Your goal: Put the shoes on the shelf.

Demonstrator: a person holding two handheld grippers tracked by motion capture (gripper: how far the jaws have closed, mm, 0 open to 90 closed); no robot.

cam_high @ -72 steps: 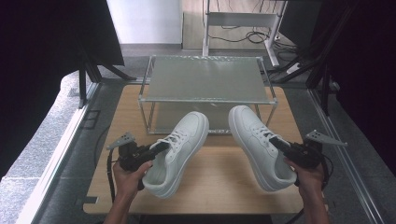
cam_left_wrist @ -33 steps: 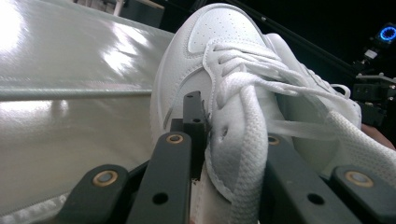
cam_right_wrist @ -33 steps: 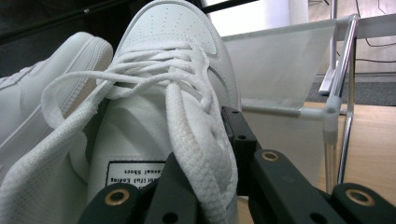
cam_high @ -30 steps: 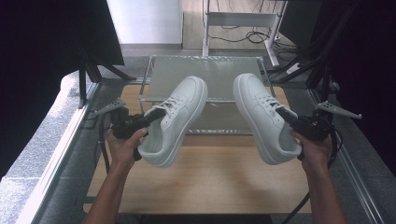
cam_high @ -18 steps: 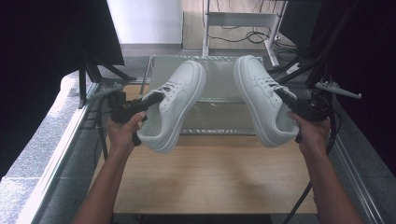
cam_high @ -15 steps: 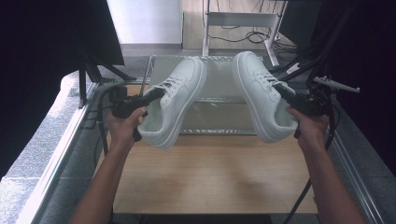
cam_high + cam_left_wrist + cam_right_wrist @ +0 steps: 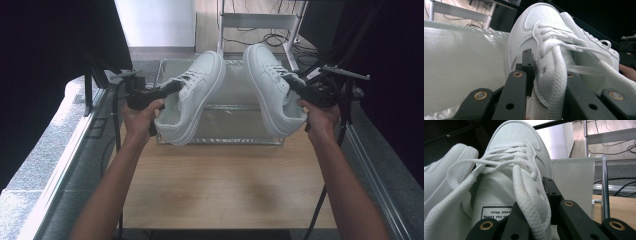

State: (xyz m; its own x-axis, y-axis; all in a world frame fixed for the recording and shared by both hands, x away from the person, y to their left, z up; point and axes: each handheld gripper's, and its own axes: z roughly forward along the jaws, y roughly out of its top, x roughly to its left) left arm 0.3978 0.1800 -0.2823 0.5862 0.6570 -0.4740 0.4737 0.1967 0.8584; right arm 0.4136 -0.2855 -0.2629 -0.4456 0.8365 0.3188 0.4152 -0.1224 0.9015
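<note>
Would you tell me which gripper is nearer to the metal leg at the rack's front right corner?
Right. The right gripper holds its shoe beside that leg; the left gripper is across the rack, on its left side.

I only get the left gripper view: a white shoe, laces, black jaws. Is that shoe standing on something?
Observer: No. The high view shows the left gripper holding the left shoe in the air over a rack.
Operator: And the second shoe behind it?
Observer: That is the right shoe, held up the same way by the right gripper.
Operator: Any writing on it?
Observer: Yes, the right gripper view shows a printed label on its tongue.
</note>
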